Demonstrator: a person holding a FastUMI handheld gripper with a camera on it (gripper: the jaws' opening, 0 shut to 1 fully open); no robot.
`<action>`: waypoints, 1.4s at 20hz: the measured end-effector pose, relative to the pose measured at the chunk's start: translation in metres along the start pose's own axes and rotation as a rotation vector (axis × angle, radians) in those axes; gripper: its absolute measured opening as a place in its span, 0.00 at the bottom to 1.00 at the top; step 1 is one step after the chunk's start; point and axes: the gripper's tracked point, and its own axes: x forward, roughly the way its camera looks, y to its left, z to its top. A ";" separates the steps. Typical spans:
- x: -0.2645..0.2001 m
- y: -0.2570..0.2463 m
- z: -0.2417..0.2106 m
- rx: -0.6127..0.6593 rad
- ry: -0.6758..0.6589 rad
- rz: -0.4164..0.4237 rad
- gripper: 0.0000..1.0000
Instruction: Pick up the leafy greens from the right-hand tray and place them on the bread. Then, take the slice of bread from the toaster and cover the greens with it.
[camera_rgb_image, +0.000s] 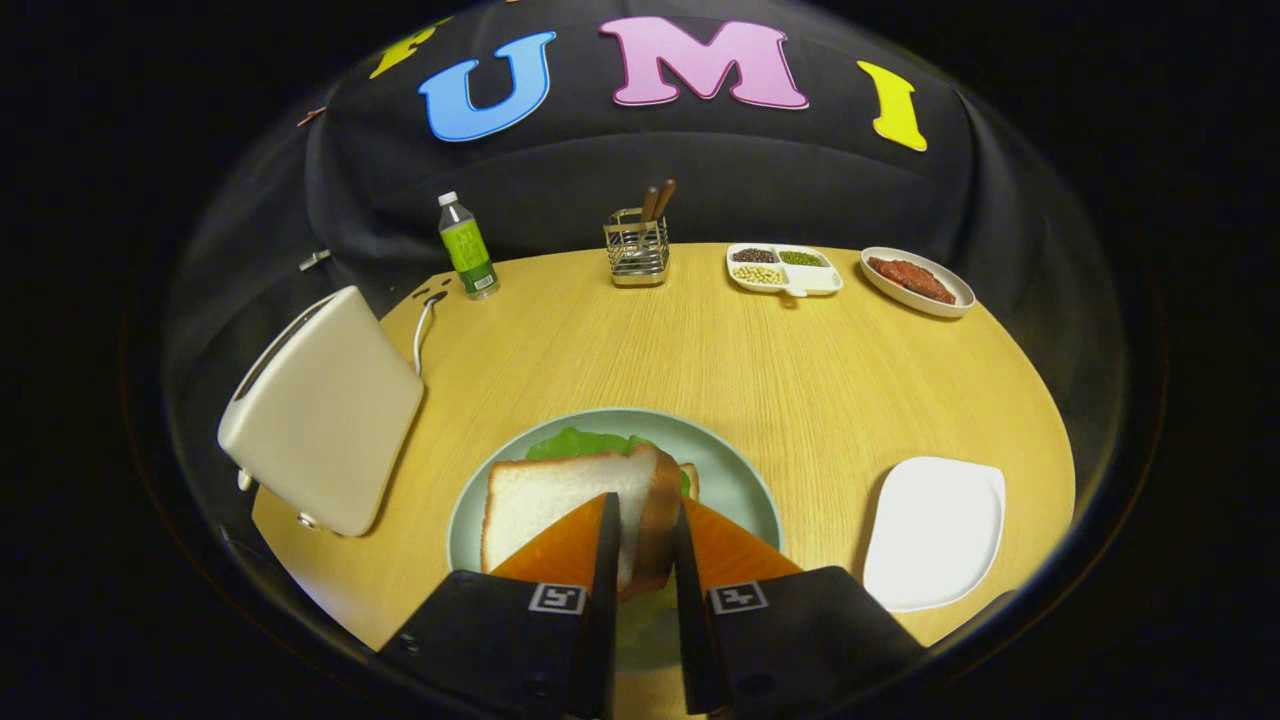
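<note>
Gripper (645, 530) clamped on bread slice (560, 500) — both fingers pressed against its near edge, slice held upright and slightly tilted over pale green plate (735, 470). Leafy greens (575, 442) peeking out behind the slice, lying on the plate; bit of a second bread piece (690, 478) showing just beyond the fingers, under the greens as far as can be told. White toaster (325, 410) near the plate on the wooden table (800, 370), cord running off toward the back. Empty white tray (935, 530) on the other side of the plate, close by. Along the far table edge — green-labelled bottle (467, 245), wire utensil holder (637, 250) with wooden handles, divided dish (785, 268) of beans, oval dish (917, 281) of red food.
</note>
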 end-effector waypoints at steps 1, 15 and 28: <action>0.003 -0.007 -0.004 -0.027 0.005 -0.026 0.43; -0.007 -0.025 0.002 -0.057 -0.011 -0.085 1.00; -0.088 0.000 0.096 -0.070 -0.259 0.082 1.00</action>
